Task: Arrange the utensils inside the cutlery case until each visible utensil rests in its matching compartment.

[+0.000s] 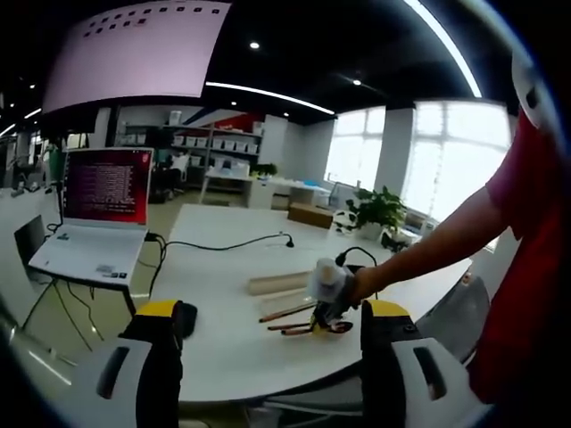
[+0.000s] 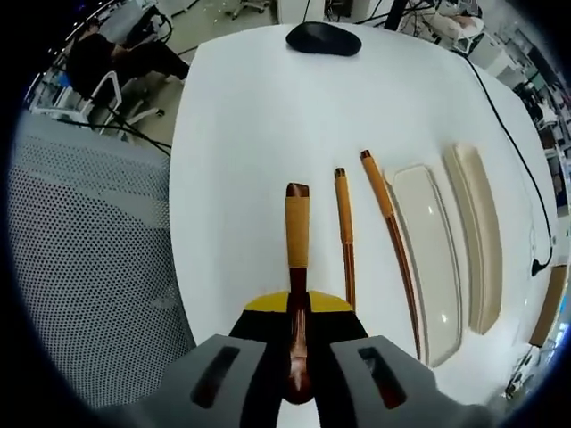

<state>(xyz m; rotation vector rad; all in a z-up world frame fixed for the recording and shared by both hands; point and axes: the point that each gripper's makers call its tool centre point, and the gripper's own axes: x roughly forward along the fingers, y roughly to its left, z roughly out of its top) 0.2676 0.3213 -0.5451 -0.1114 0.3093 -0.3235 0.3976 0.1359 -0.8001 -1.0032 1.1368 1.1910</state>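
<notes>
My right gripper [image 2: 297,308] is shut on a copper utensil with a wooden handle [image 2: 297,234], whose handle points away over the white table [image 2: 241,134]. Right of it lie two copper chopsticks [image 2: 345,234] [image 2: 393,234], side by side on the table. Beyond them is the beige cutlery case, with its tray [image 2: 430,259] and its lid [image 2: 477,236] lying apart and nothing in the tray. In the left gripper view my left gripper [image 1: 272,332] stands open, well back from the table. The right gripper [image 1: 328,294], in a person's hand, is down at the utensils [image 1: 290,314], near the case [image 1: 278,283].
A black mouse [image 2: 323,37] lies at the table's far end. A grey mesh chair [image 2: 80,267] stands beside the table's left edge. An open laptop [image 1: 98,209] sits on a side stand, and a black cable [image 1: 232,242] runs across the table.
</notes>
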